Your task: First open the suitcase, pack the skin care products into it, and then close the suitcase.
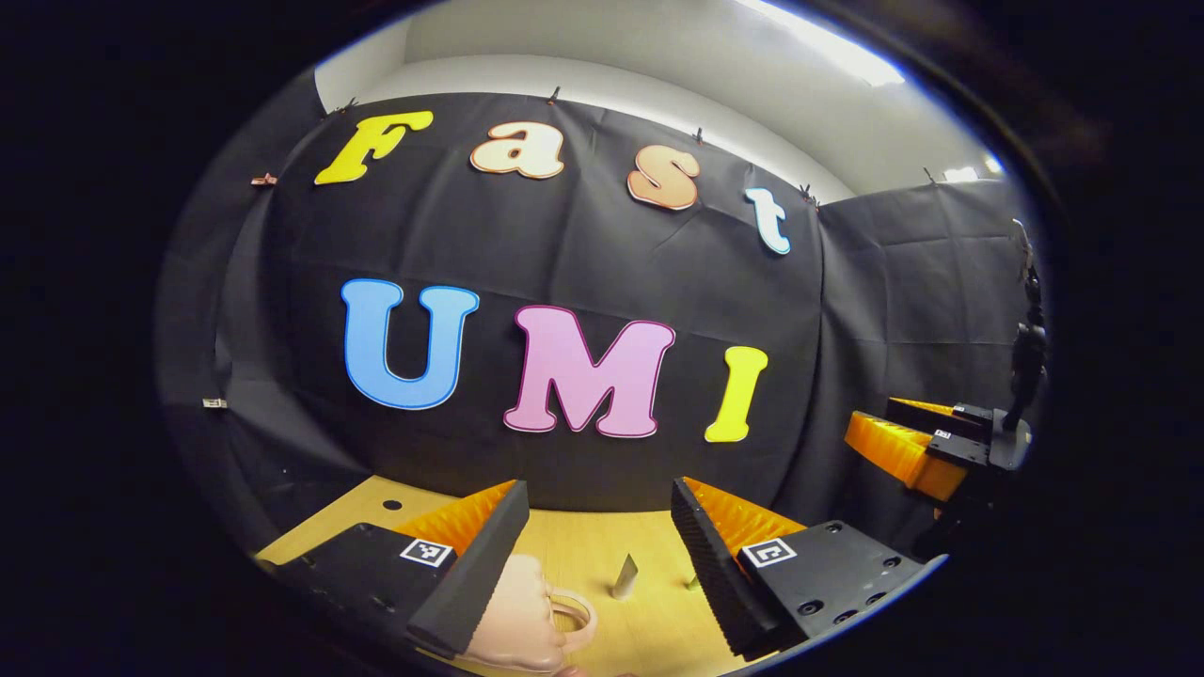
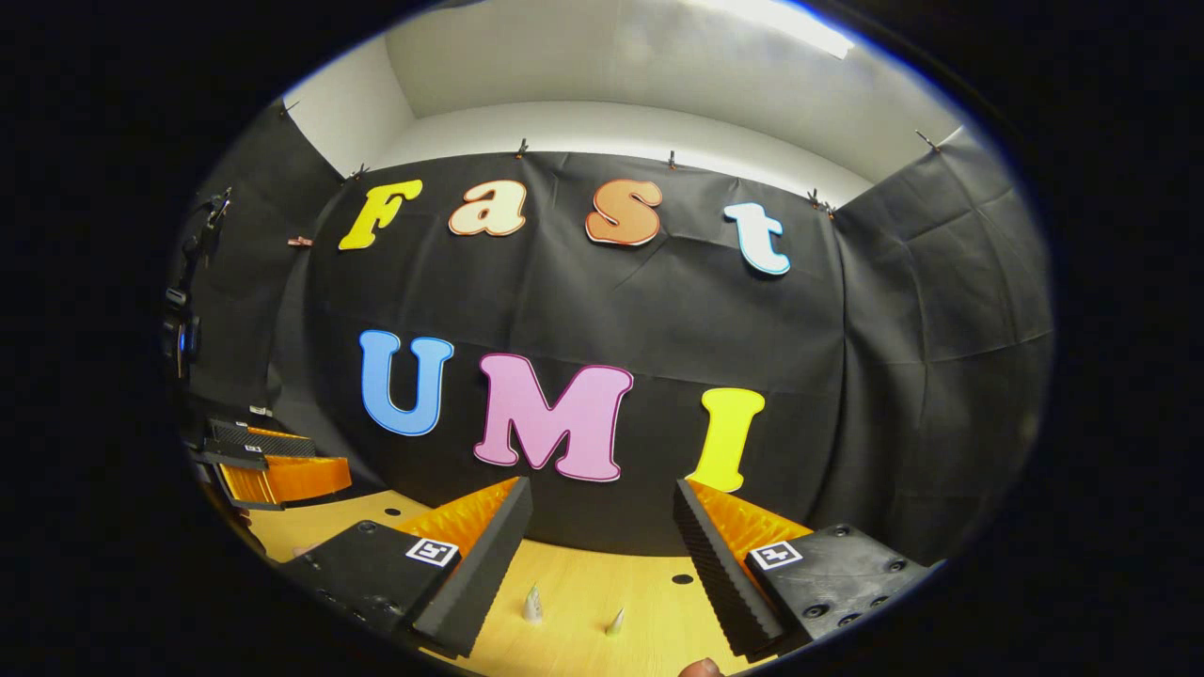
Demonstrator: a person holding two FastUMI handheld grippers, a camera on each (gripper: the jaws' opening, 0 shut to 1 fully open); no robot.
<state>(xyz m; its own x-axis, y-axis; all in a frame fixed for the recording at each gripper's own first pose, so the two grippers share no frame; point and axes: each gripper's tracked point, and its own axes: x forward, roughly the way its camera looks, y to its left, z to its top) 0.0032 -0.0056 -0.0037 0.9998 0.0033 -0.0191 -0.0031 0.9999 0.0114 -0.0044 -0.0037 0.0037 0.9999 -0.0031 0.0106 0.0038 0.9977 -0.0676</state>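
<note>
Pale wood forms the table (image 1: 649, 611) at the bottom of both views, under a black cloth wall. In the left gripper view, the left gripper (image 1: 598, 536) hangs above the table with its black-and-orange fingers spread wide, holding nothing. Just beneath its left finger lies a pink suitcase (image 1: 517, 621), its loop handle facing the gap; whether the lid is open cannot be told. A small silver-tipped tube (image 1: 625, 575) stands beyond it.

In the right gripper view, the right gripper (image 2: 602, 536) is likewise wide open and empty, above two small pointed skin care tubes (image 2: 532, 604).

The suitcase sits low and largely hidden, so a descent could clip it and push it aside. The slim upright tubes look easily toppled by a passing finger.
</note>
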